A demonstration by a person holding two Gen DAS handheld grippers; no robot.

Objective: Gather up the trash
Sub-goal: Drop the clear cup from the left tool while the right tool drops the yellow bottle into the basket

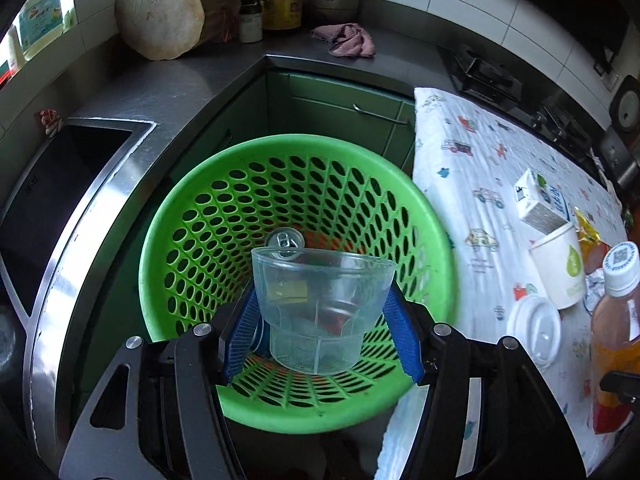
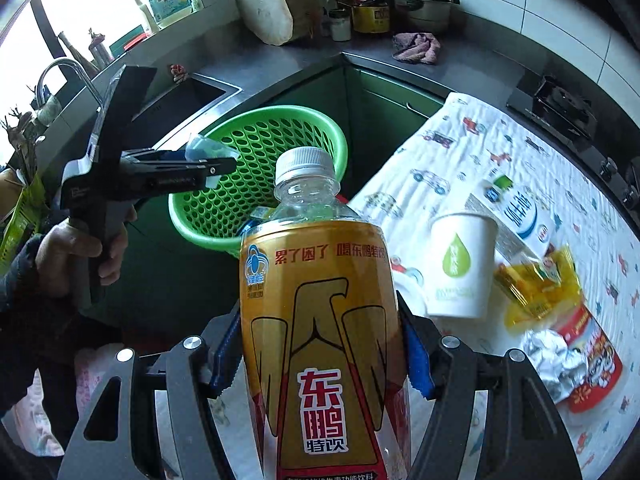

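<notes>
Clear plastic cup (image 1: pixel 320 308) sitting clamped in left gripper (image 1: pixel 322 328) over green basket (image 1: pixel 424 216); right gripper (image 2: pixel 320 356) gripping yellow-labelled drink bottle (image 2: pixel 320 320), both half-spread.

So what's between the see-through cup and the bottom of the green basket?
Mostly air. In the left wrist view the clear cup hangs over the green basket, with only a drink can lying inside.

The bottle (image 2: pixel 320 320) runs off the bottom edge, hiding part of the green basket (image 2: pixel 256 168). The clear cup (image 1: pixel 320 308) veils the can (image 1: pixel 285 243) behind it. The yellow wrapper (image 2: pixel 536 284) is blurred.
</notes>
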